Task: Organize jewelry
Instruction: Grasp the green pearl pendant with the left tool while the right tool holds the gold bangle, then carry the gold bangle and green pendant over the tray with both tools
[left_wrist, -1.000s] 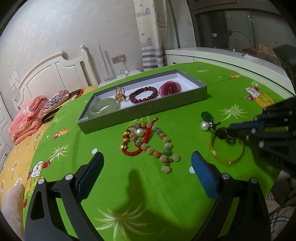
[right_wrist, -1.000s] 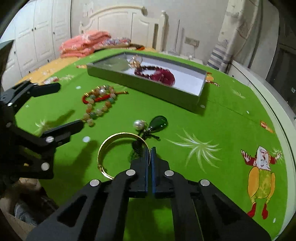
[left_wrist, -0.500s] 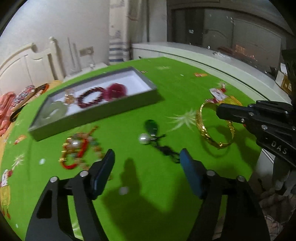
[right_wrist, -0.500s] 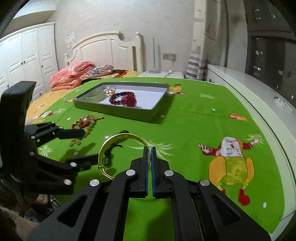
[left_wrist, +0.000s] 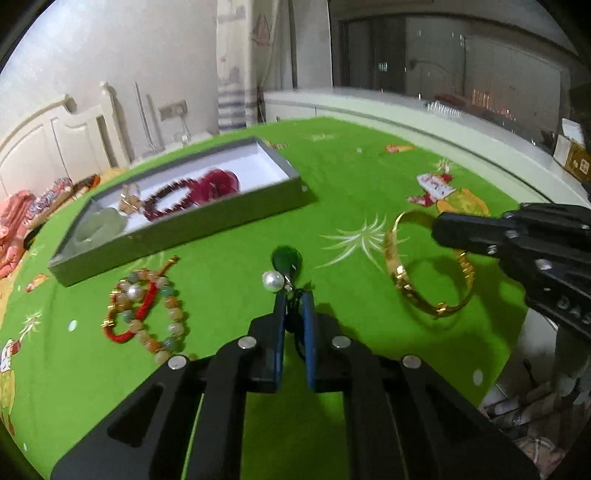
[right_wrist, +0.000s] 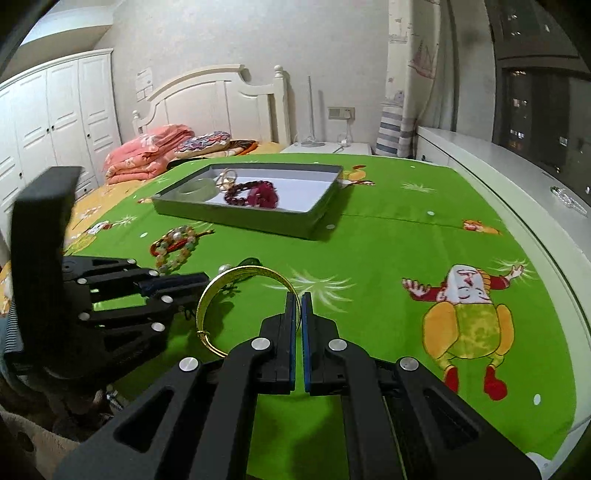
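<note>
In the left wrist view my left gripper (left_wrist: 294, 300) is shut on the black cord of a green pendant (left_wrist: 286, 258) that has a white pearl (left_wrist: 273, 281) beside it. The pendant lies on the green cloth (left_wrist: 229, 266). To the right, my right gripper (left_wrist: 439, 223) holds a gold bangle (left_wrist: 392, 260) tilted above the cloth. In the right wrist view the right gripper (right_wrist: 300, 297) is shut on the gold bangle (right_wrist: 236, 277), with the left gripper (right_wrist: 203, 280) close at its left. The grey tray (left_wrist: 184, 229) holds a jade bangle (left_wrist: 99, 223), a dark red bead bracelet (left_wrist: 170, 202) and a red piece (left_wrist: 219, 184).
Beaded bracelets with a red cord (left_wrist: 146, 312) lie on the cloth left of the pendant, in front of the tray (right_wrist: 240, 221). A white ledge (left_wrist: 461, 133) curves along the right. Folded bedding (right_wrist: 147, 155) and a headboard stand behind.
My left gripper has moved onto the pendant's cord and shut on it. The right gripper lifted the gold bangle off the cloth and carried it to the right.
</note>
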